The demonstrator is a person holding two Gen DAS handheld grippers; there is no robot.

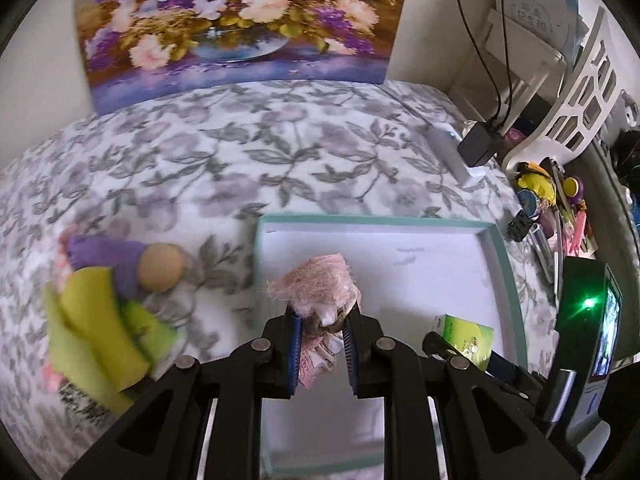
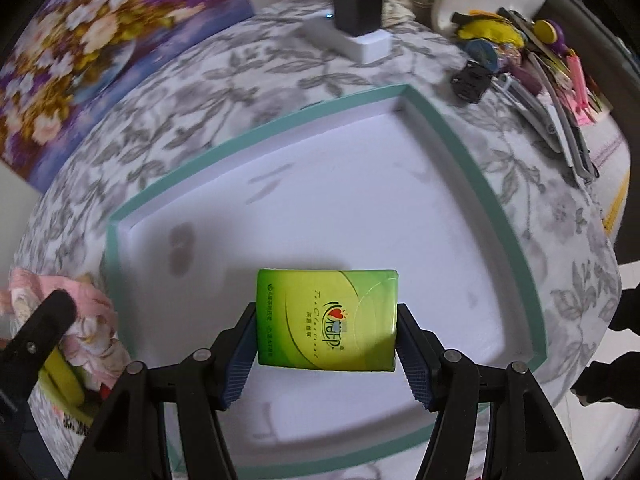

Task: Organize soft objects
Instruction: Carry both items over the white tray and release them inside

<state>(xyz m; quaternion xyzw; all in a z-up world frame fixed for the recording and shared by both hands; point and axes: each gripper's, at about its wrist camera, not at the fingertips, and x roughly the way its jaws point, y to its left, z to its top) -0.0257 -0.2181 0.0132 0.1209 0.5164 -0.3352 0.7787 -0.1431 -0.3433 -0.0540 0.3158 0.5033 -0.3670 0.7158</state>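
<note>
My left gripper [image 1: 322,318] is shut on a fluffy pink soft toy [image 1: 316,286] and holds it over the left part of a white tray with a teal rim [image 1: 372,221]. My right gripper [image 2: 326,312] is shut on a green tissue pack [image 2: 327,319], held above the tray's [image 2: 436,116] white floor; the pack also shows in the left wrist view [image 1: 466,338]. Left of the tray lies a pile of soft things: a purple cloth [image 1: 110,256], a tan ball [image 1: 161,267] and yellow-green cloths [image 1: 94,320].
A floral cloth [image 1: 240,152] covers the table. A flower painting [image 1: 240,20] leans at the back. A white power strip with a black adapter [image 1: 464,148] and small clutter [image 1: 548,200] sit at the right. A device with a green light [image 1: 592,304] stands at the far right.
</note>
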